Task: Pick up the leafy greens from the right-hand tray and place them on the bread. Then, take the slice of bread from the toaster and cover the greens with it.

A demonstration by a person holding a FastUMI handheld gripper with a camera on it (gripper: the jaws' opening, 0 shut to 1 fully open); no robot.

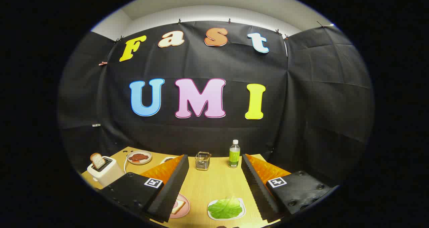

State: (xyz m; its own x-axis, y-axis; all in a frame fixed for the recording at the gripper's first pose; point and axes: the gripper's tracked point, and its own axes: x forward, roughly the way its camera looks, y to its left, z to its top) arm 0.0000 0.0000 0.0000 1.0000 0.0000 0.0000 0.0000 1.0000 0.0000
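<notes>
One black cloth wall [207, 134] backs a pale wooden table [214, 187]. Gripper [214, 187] fingers spread wide, holding nothing. Between them lie leafy greens [226, 208] on a white tray [242, 214]; bread [98, 161] stands in the toaster [109, 172] far left.

Staged recording booth, black cloth wall [214, 134], wooden table [214, 184], toaster [105, 169]
</notes>
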